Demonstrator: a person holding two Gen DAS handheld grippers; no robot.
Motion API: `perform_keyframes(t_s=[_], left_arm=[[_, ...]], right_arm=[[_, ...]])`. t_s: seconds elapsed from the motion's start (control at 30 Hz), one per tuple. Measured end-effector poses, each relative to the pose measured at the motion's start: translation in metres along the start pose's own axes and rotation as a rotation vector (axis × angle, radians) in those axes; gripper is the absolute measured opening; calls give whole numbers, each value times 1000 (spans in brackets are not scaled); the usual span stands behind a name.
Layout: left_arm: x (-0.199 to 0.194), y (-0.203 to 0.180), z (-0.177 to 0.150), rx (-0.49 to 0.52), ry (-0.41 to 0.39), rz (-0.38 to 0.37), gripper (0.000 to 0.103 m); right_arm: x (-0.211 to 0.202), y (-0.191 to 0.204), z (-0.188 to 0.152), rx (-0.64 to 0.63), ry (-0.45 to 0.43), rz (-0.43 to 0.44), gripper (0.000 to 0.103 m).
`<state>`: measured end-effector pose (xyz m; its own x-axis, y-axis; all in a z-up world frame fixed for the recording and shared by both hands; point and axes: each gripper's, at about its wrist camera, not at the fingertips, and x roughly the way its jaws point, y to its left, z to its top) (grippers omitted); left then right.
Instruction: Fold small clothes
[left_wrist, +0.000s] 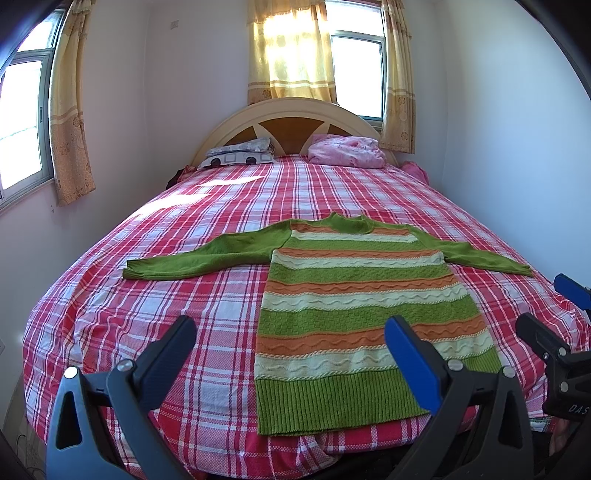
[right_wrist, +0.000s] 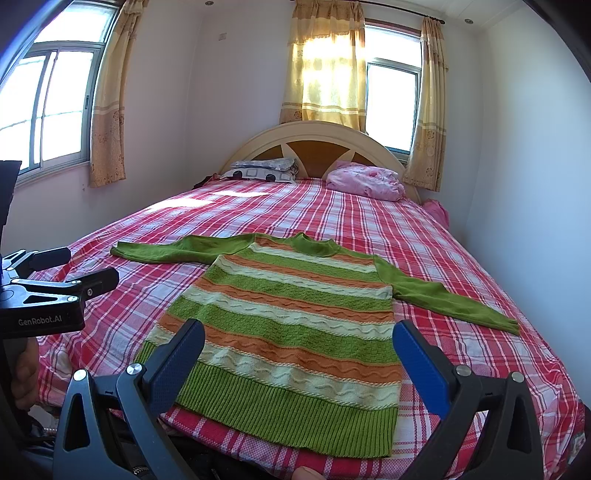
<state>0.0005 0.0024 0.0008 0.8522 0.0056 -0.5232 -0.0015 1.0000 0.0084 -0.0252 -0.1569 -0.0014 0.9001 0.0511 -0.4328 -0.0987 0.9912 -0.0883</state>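
Observation:
A green, orange and cream striped knit sweater (left_wrist: 354, 295) lies flat on the bed, hem toward me, both green sleeves spread out sideways. It also shows in the right wrist view (right_wrist: 295, 314). My left gripper (left_wrist: 291, 336) is open and empty, held above the hem's left side near the bed's front edge. My right gripper (right_wrist: 299, 343) is open and empty, above the hem. The right gripper also shows at the right edge of the left wrist view (left_wrist: 546, 314). The left gripper shows at the left of the right wrist view (right_wrist: 88, 269).
The bed has a red plaid sheet (left_wrist: 166, 295) and a cream arched headboard (left_wrist: 291, 110). A patterned pillow (left_wrist: 240, 155) and a pink bundle (left_wrist: 347, 151) lie at the head. Walls stand close on the left and right. Windows with yellow curtains (left_wrist: 291, 51) are behind.

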Motion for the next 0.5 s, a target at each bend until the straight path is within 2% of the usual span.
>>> perform_keyframes(t_s=[0.5], left_arm=[[1, 1, -1, 0, 0, 1, 103]], right_arm=[[0, 0, 1, 0, 3, -1, 102]])
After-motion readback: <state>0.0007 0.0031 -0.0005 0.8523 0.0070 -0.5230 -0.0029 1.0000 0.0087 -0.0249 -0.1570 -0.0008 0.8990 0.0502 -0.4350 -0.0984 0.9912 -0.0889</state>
